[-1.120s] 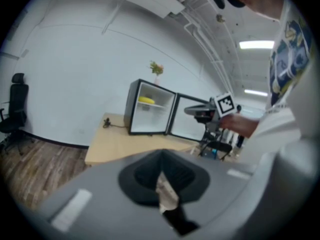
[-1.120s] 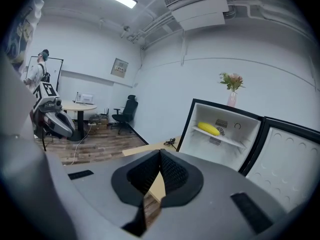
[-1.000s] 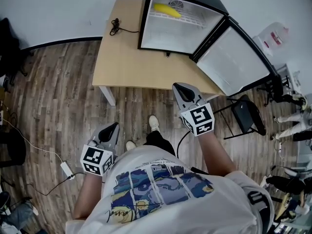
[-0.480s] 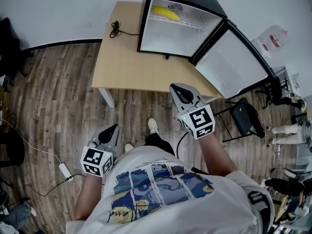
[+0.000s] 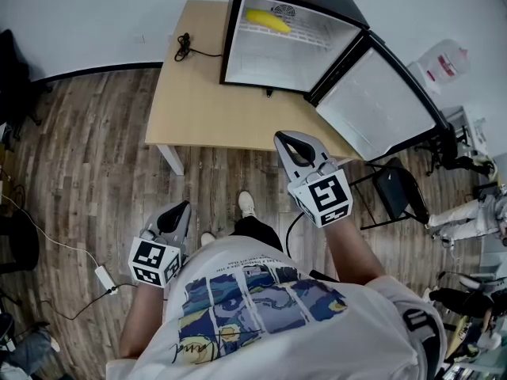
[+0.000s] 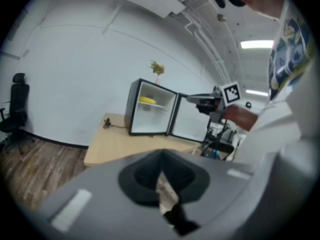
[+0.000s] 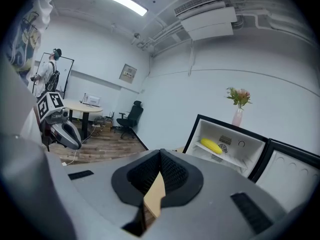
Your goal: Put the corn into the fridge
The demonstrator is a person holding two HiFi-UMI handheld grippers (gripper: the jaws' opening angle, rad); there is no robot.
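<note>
Resting inside fridge, corn well beyond right tool

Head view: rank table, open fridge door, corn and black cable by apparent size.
1. table
2. fridge door
3. corn and black cable: both small and look about alike, so not ranked.

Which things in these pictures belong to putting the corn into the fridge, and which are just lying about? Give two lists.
For the job:
- yellow corn cob, on the upper shelf
- black mini fridge with a white inside, door open
- left gripper and right gripper, both shut and empty

Lying about:
- light wooden table
- black coiled cable
- pink vase
- black folding chair
</note>
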